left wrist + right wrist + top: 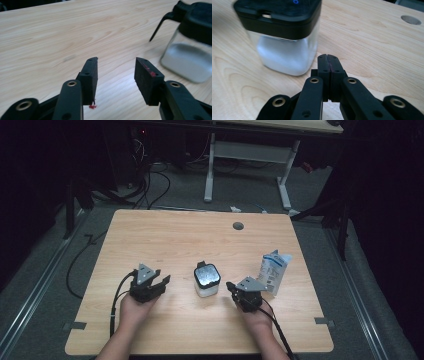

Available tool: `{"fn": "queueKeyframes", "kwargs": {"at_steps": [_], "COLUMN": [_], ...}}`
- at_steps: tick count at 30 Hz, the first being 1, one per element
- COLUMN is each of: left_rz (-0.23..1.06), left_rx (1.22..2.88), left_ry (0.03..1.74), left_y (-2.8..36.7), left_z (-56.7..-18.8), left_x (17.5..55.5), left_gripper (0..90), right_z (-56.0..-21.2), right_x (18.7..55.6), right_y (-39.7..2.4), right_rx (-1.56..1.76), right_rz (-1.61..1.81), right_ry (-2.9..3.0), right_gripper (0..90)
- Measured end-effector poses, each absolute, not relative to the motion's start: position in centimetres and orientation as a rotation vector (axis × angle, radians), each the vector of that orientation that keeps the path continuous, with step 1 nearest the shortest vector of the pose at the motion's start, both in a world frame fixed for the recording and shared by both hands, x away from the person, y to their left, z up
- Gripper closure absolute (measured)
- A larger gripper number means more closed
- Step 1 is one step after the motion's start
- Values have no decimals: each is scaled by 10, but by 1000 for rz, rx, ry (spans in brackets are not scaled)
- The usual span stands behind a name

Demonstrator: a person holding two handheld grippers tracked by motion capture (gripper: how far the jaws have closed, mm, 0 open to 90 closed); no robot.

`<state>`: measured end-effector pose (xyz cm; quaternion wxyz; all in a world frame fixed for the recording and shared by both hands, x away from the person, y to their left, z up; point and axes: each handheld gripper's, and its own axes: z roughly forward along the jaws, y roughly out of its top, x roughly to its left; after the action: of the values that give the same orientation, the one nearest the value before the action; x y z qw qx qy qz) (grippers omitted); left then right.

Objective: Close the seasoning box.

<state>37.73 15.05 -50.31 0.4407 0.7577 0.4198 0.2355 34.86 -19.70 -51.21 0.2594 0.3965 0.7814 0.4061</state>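
— Wooden table (165, 235) noted; our clear jar (207, 280) with its black lid stands mid-table, between both grippers and touched by neither.

— Jaw states?

— We find the left gripper (116, 75) parted, empty; the right gripper (329, 65) fully closed on nothing.

— Step?

— Approach, we judge. Next we must bring the left gripper squarely around the jar.

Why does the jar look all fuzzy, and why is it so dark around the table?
In the left gripper view the jar is smeared and soft, while the left gripper looks sharper; in the right gripper view the jar's top edge is blurred too; in the high view light falls on the table, and the room around it stays nearly black.
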Motion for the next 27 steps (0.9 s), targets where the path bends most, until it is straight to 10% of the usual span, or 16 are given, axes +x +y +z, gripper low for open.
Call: {"fn": "queueKeyframes", "kwargs": {"at_steps": [27], "left_rz": [599], "left_rx": [1783], "left_ry": [1153], "left_y": [199], "left_z": [-519], "left_x": [361], "left_gripper": [492], "right_z": [-512], "right_x": [344], "right_y": [-166], "right_rx": [1007], "right_rz": [1096], "right_ry": [2180], "right_gripper": [895]}}
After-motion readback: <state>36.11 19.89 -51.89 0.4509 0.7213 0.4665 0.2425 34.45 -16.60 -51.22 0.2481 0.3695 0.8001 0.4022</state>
